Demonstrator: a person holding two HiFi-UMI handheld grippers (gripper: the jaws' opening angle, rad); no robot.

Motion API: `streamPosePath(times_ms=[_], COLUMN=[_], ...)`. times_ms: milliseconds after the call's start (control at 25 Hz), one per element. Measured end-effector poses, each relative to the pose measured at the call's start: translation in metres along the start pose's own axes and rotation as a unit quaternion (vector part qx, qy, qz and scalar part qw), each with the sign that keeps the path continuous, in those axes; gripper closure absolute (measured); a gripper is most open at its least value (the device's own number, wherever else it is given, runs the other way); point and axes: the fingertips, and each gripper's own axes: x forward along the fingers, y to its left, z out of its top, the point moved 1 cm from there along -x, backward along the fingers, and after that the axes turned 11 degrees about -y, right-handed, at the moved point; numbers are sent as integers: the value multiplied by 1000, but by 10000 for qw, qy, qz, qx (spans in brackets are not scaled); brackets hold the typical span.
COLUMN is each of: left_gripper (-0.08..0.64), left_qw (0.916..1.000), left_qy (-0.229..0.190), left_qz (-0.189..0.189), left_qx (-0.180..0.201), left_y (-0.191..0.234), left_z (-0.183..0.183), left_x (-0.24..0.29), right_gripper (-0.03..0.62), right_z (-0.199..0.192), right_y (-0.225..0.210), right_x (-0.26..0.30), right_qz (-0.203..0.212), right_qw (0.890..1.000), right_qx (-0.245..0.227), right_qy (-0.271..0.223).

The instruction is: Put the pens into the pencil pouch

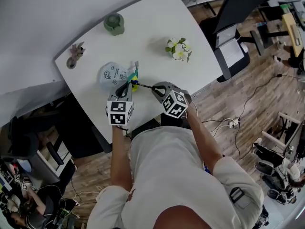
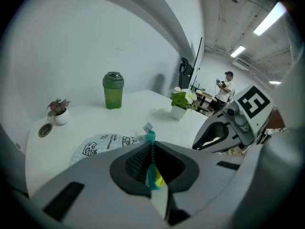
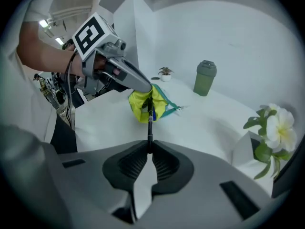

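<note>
A yellow pencil pouch (image 3: 143, 105) with a teal zipper hangs open over the white table (image 1: 157, 23). My left gripper (image 2: 151, 163) is shut on its teal zipper edge (image 2: 152, 151) and holds it up. A black pen (image 3: 150, 125) is pinched by its end in my shut right gripper (image 3: 149, 149). The pen's far end reaches into the pouch mouth, where a blue pen (image 3: 153, 109) also shows. In the head view the left gripper (image 1: 127, 85) and the right gripper (image 1: 153, 87) face each other near the table's front edge, with the pouch (image 1: 134, 80) between them.
A white patterned bag (image 1: 112, 74) lies flat just behind the pouch. A green lidded cup (image 1: 114, 24) stands at the back, a small pink plant (image 1: 75, 54) at the left edge, a white flower pot (image 1: 178, 49) at the right. Beyond the table stand an office chair (image 1: 233, 27) and floor cables.
</note>
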Motion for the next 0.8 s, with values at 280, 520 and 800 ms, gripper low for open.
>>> streamPosePath(times_ms=[280,520,800], left_gripper=[551,551,551], left_qw=[9997,9989,9977], left_qy=[-118,-226,-277], left_qz=[3,-51,-130], left_qx=[-197,-414,-609], left_y=[2,3,4], left_z=[5,8,11], left_x=[0,2,5], right_gripper=[558,559,560], right_z=[31,53,69], right_y=[-6,-6,-10], right_x=[31,54,81], right_qz=[214,424,540], right_qw=[9997,9985,9967], right_qx=[-78,-5,194], right_qy=[-134,-342,-570])
